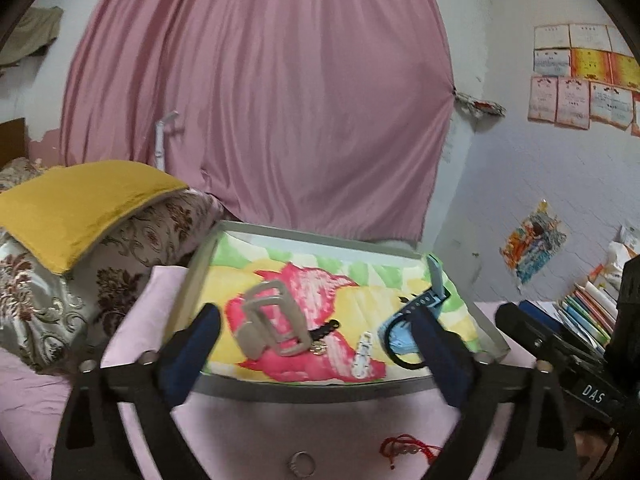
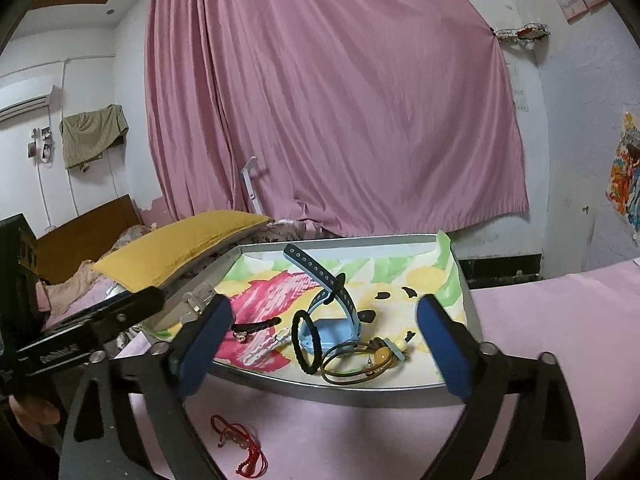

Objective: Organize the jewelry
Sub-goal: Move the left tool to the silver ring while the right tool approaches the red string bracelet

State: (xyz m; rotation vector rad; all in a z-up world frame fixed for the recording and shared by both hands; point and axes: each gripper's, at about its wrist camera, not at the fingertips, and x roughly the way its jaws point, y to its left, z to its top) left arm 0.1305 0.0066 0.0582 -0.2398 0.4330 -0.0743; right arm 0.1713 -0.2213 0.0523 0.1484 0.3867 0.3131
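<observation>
Both grippers, left [image 1: 316,350] and right [image 2: 326,344], hang spread and empty before the gray tray [image 2: 332,392] holding blue watch [image 2: 334,326], black hair tie [image 2: 306,344] and white clip [image 1: 363,354]; red bracelet [image 2: 240,446] and ring [image 1: 301,465] lie outside it on pink cloth [image 2: 560,320].

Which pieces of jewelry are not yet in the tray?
Two: the red cord bracelet and the silver ring. Both lie on the pink cloth in front of the tray; the other pieces lie inside it.
</observation>
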